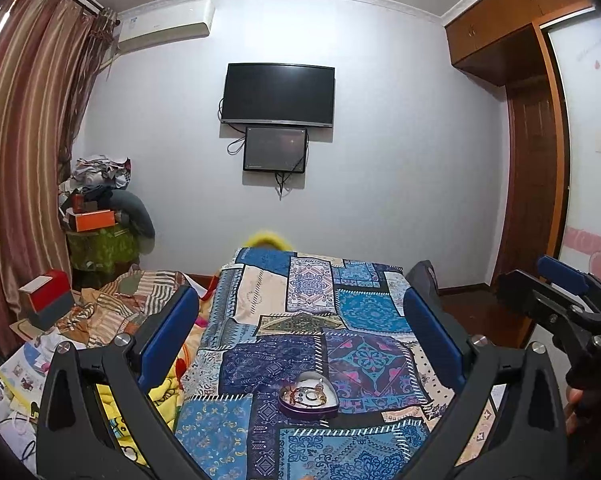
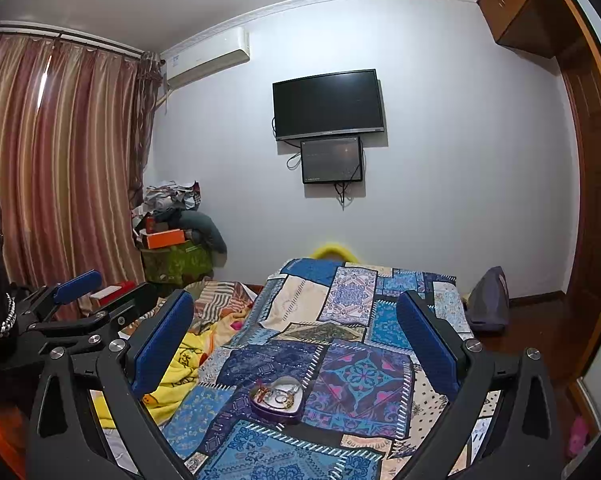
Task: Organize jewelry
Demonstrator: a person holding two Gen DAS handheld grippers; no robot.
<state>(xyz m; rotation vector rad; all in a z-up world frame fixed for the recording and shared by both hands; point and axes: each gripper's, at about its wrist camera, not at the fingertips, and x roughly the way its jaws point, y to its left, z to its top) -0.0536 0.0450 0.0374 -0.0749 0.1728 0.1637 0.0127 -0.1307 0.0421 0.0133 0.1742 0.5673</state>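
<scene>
A purple heart-shaped tin lies on the blue patchwork bedspread, holding a tangle of gold and silver jewelry. My left gripper is open and empty, raised above and behind the tin. My right gripper is open and empty too, held above the same tin with the jewelry inside. The right gripper also shows at the right edge of the left wrist view, and the left gripper at the left edge of the right wrist view.
A yellow blanket and striped bedding lie left of the bedspread. Boxes and a pile of clutter stand by the striped curtain. A TV hangs on the far wall; a wooden wardrobe is at the right.
</scene>
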